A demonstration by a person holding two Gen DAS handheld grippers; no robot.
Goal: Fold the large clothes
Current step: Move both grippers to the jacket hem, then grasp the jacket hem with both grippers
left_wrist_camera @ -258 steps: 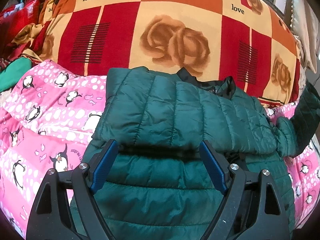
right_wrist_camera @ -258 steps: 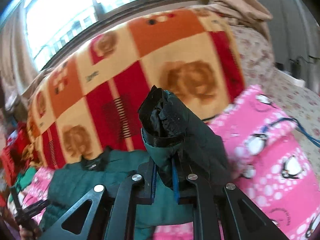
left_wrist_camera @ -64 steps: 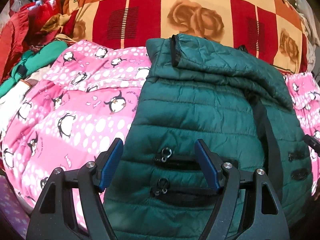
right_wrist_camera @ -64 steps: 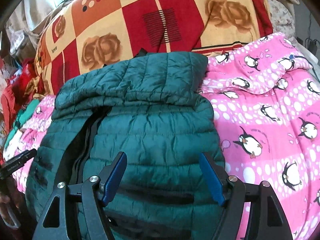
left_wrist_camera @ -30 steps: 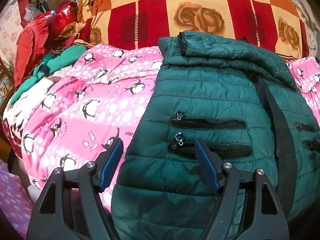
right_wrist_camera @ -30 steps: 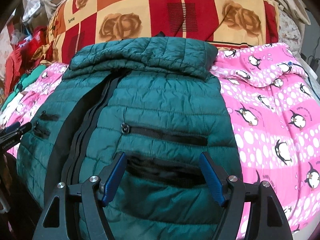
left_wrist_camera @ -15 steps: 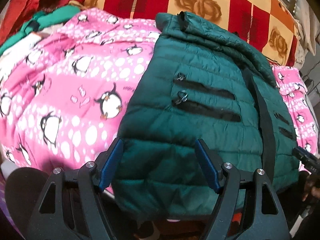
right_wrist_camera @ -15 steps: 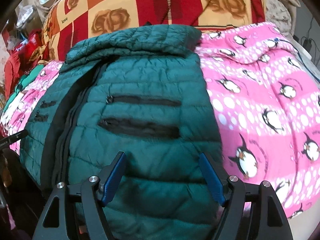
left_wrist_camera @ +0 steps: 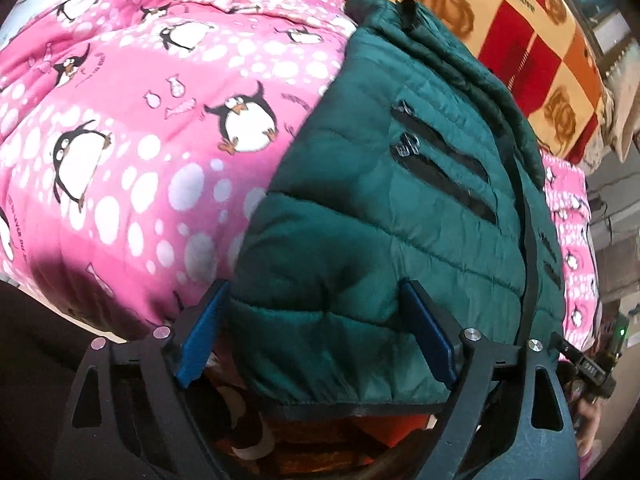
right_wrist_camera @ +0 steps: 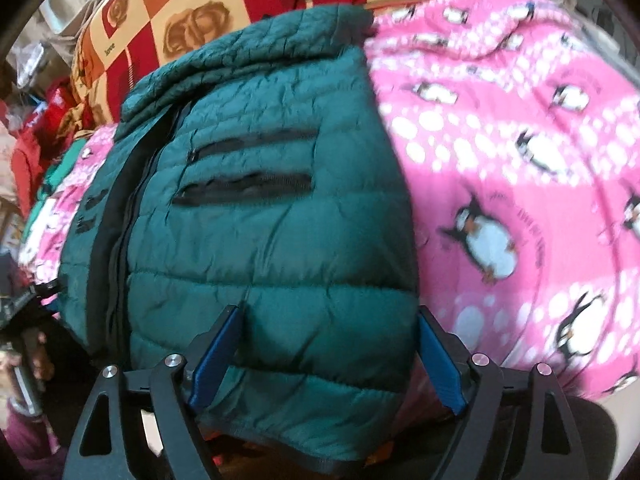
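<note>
A dark green quilted jacket (left_wrist_camera: 384,208) lies front up on a pink penguin blanket (left_wrist_camera: 132,128), sleeves folded across its top, black zipper down the middle. My left gripper (left_wrist_camera: 316,312) hangs over the jacket's near left hem corner, its jaws opening, the blue pads either side of the hem without pressing it. In the right wrist view the same jacket (right_wrist_camera: 256,216) fills the middle. My right gripper (right_wrist_camera: 328,340) straddles the near right hem corner, jaws opening too, fabric between the pads but not pinched.
A red, orange and cream rose-patterned blanket (left_wrist_camera: 516,20) is bunched behind the jacket. Red and green clothes (right_wrist_camera: 32,148) are piled at the far left. The pink blanket (right_wrist_camera: 520,184) spreads to the right. A hand on the other gripper's handle (right_wrist_camera: 28,364) shows at the left edge.
Both grippers have dropped and tilted down toward the jacket's near hem, which now sits between their pads. Both pairs of jaws stand wider than before.
</note>
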